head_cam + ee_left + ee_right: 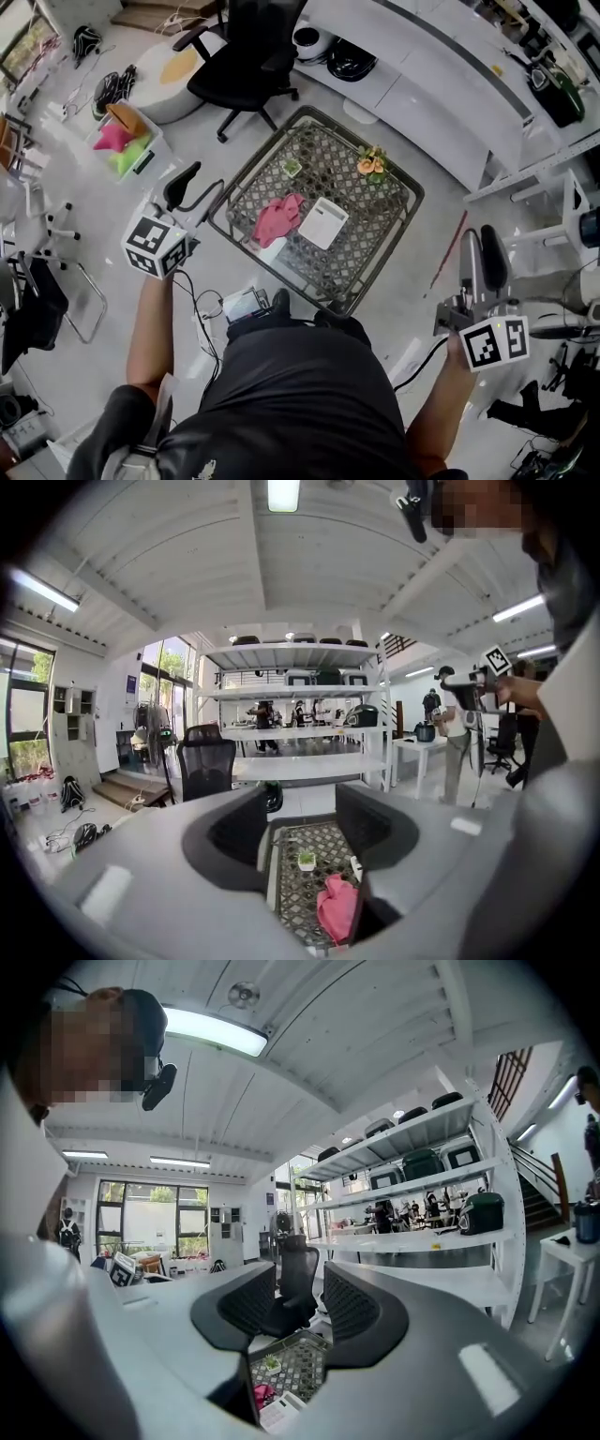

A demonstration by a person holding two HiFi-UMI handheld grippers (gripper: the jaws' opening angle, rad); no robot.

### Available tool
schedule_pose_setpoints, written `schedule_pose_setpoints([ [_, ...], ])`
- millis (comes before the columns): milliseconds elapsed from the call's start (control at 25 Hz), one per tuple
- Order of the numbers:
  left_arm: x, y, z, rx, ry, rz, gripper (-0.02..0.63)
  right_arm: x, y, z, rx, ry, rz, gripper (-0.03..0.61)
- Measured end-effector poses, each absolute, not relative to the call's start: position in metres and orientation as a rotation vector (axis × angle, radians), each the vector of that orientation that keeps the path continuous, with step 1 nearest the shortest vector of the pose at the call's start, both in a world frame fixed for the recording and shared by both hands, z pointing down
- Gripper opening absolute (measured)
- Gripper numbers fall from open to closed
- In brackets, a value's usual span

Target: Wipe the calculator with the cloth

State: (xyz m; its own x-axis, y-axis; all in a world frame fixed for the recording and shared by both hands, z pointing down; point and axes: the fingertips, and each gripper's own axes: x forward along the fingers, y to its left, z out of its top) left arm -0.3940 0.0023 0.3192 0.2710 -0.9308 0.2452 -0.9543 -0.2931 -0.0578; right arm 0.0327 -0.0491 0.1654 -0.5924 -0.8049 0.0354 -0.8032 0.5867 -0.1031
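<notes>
The person's dark-shirted torso (pixel 300 403) filled the bottom of the head view, standing at the near edge of a square surface with a dark metal lattice top (pixel 375 246). A black office chair (pixel 246 56) stood on the floor beyond the far corner of that surface. The left claw (pixel 300 832) was held off to the left of the surface, its jaws moderately wide with nothing between them. The right claw (pixel 300 1309) was held well off to the right, also parted and empty. A white rectangular calculator (pixel 323 223) lay flat near the middle of the surface, touched by neither claw. A crumpled pink cloth (pixel 278 218) lay just beside it on the left, their edges apparently meeting. A small white pot with a green plant (pixel 292 167) stood farther back.
</notes>
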Motion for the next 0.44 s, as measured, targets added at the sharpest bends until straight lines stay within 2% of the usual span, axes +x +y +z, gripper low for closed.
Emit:
schedule_pose_setpoints([
  [440, -0.387, 0.014, 0.319, 2.427, -1.794, 0.331, 0.247, 0.037, -0.038, 0.162, -1.438, 2.801, -0.132, 0.160],
])
